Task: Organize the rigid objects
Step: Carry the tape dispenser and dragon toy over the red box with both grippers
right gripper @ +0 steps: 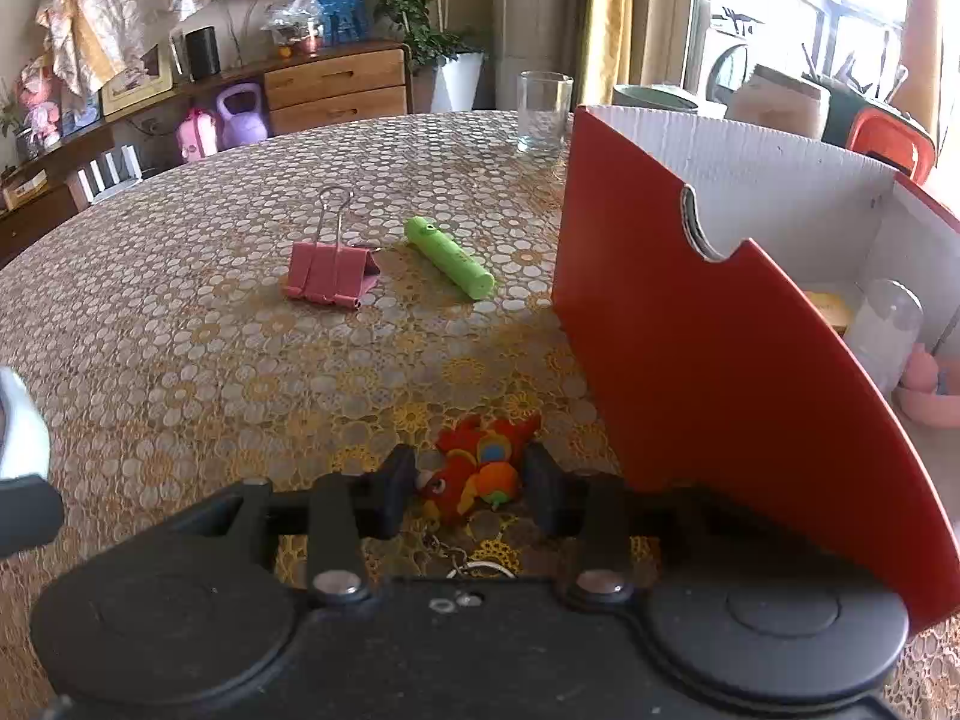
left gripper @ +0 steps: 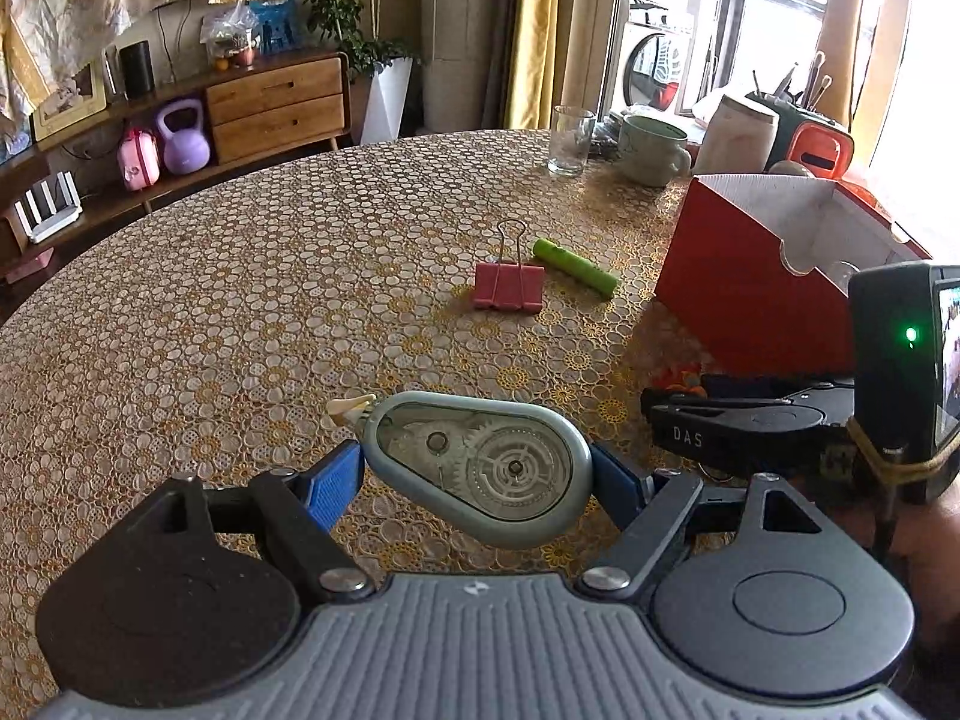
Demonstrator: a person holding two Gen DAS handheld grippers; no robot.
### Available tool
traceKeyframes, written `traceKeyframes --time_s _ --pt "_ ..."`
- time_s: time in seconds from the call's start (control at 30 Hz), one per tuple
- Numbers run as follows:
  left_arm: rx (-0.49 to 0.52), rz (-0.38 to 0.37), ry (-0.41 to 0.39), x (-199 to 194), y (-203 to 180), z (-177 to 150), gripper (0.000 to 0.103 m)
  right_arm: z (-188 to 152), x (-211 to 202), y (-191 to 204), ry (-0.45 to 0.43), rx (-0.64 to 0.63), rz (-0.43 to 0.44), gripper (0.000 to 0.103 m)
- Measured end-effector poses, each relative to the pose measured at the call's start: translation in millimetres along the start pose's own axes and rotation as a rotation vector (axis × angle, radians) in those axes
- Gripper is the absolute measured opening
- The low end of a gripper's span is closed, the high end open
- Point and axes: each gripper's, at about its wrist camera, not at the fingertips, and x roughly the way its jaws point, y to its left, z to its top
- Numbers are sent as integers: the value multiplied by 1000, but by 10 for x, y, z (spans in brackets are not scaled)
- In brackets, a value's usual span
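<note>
2 pickups in hand: left tongs [left gripper: 477,474] grip the correction tape [left gripper: 480,468]; right tongs [right gripper: 471,489] straddle the parrot keychain [right gripper: 477,471] on the bench [right gripper: 180,330], apparently not clamped. Next: transfer to the red box [right gripper: 690,348].

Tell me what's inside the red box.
Inside the red box, the right wrist view shows a clear plastic bottle, something pink and something yellow. The front wall hides the rest.
</note>
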Motion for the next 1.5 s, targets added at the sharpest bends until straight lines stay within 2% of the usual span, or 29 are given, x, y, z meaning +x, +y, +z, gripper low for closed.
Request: traceKeyframes --time_s 0.23,0.6,0.87,1.17,1.33,1.5 --pt "6 2 0 -39 -21 23 82 44 -221 -32 -21 11 60 38" --pt "39 -3 -22 -259 -174 131 82 297 -863 -151 -60 3 224 38" --pt "69 -28 -37 -455 -340 309 82 531 -1272 -388 -107 -13 275 38" --pt "132 -66 -56 -608 -696 607 82 699 -1493 -795 -183 -29 229 38" --pt "149 -98 -54 -638 -926 739 82 780 -1468 -1123 -195 9 198 38" --pt "206 -106 -61 -608 -1236 858 82 773 -1445 -1461 -199 41 164 38"
